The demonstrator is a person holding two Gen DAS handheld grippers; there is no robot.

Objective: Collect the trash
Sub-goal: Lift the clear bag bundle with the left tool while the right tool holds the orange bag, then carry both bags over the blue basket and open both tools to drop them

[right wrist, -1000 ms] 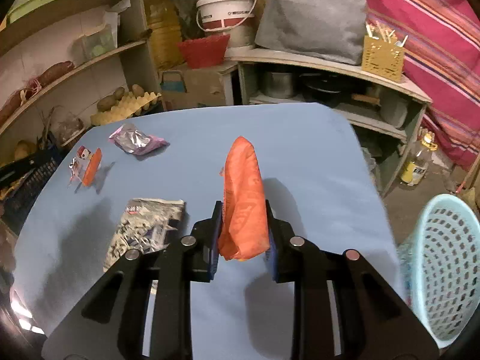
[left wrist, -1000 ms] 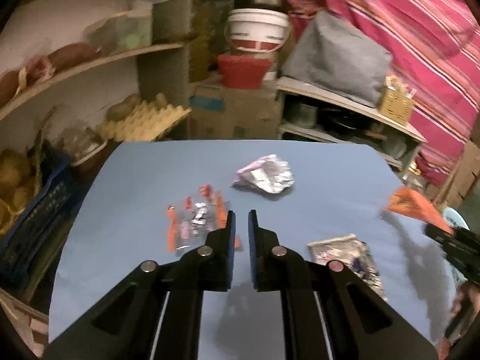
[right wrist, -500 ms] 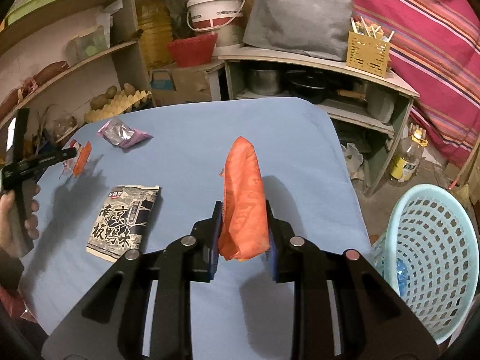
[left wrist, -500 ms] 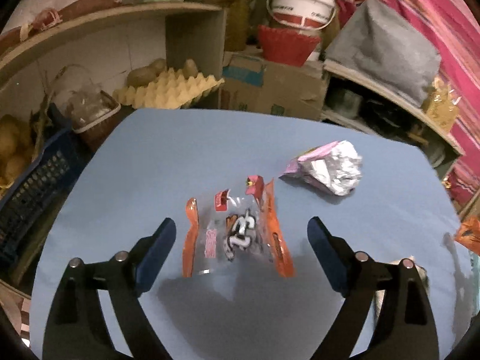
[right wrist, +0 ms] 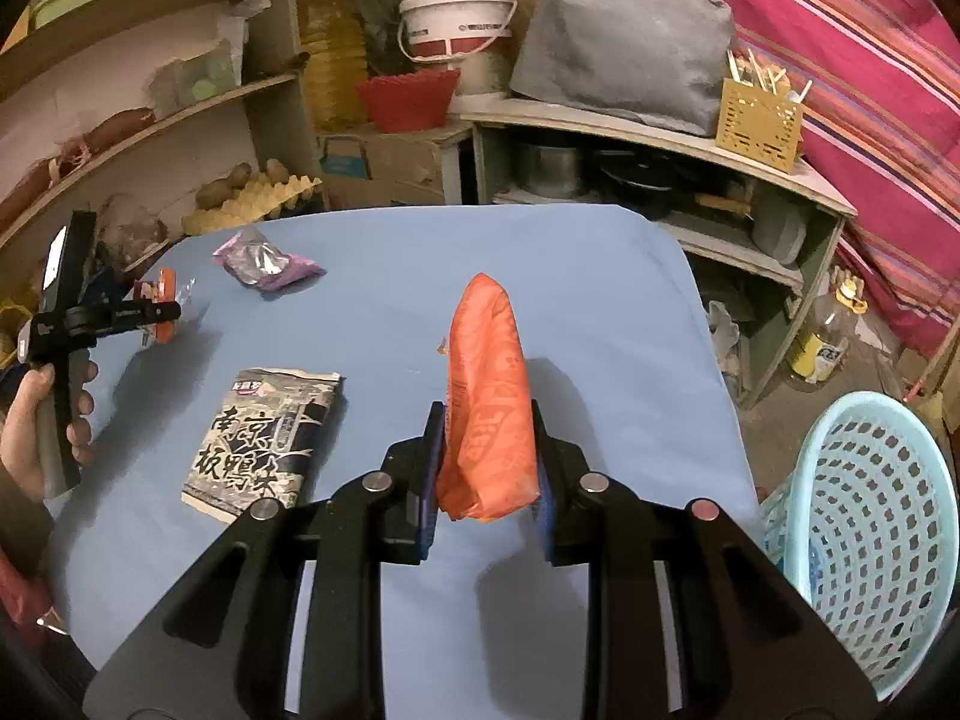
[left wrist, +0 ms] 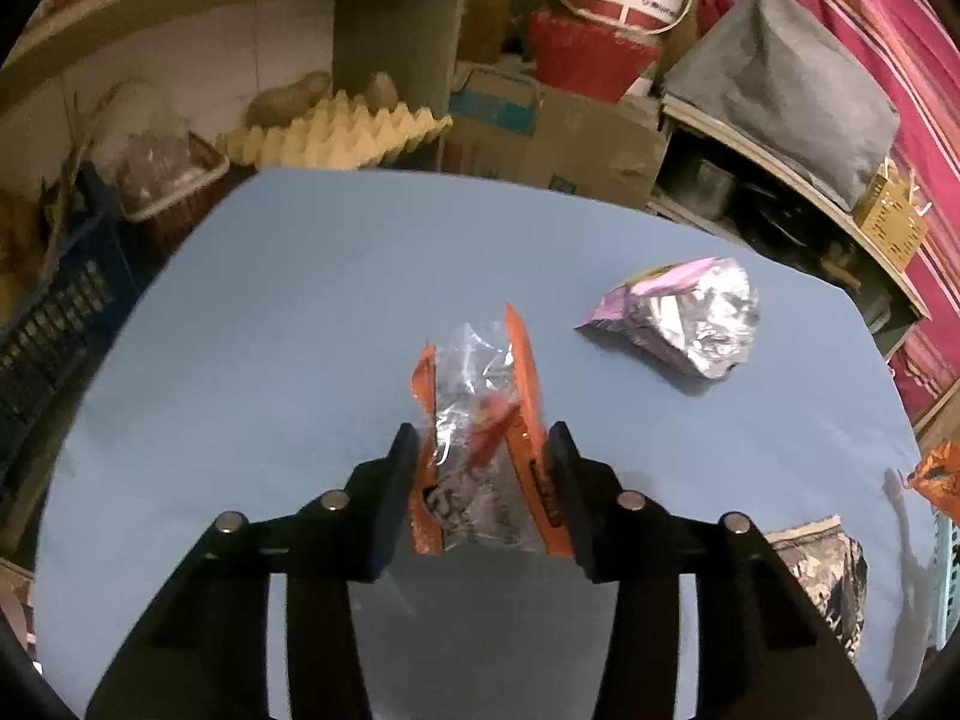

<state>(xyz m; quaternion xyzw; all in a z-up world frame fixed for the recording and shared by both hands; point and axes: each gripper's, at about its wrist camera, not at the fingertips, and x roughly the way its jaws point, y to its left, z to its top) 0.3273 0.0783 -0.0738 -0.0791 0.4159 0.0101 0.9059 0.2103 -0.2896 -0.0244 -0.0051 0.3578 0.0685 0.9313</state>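
Observation:
On the blue table lies a clear wrapper with orange edges. My left gripper is closing on it: the pads press its orange edges and the film buckles upward between them. My right gripper is shut on an orange bag, held upright above the table. In the right wrist view the left gripper shows at the far left, held by a hand. A crumpled pink and silver foil wrapper and a dark printed packet lie loose.
A light blue perforated basket stands on the floor off the table's right edge. Shelves with an egg tray, a cardboard box and pots ring the far side. A dark blue crate sits at the left.
The left gripper opened wide, sank over the clear and orange wrapper, then closed in on it, buckling it upward. The right gripper kept its hold on the orange bag and barely moved.

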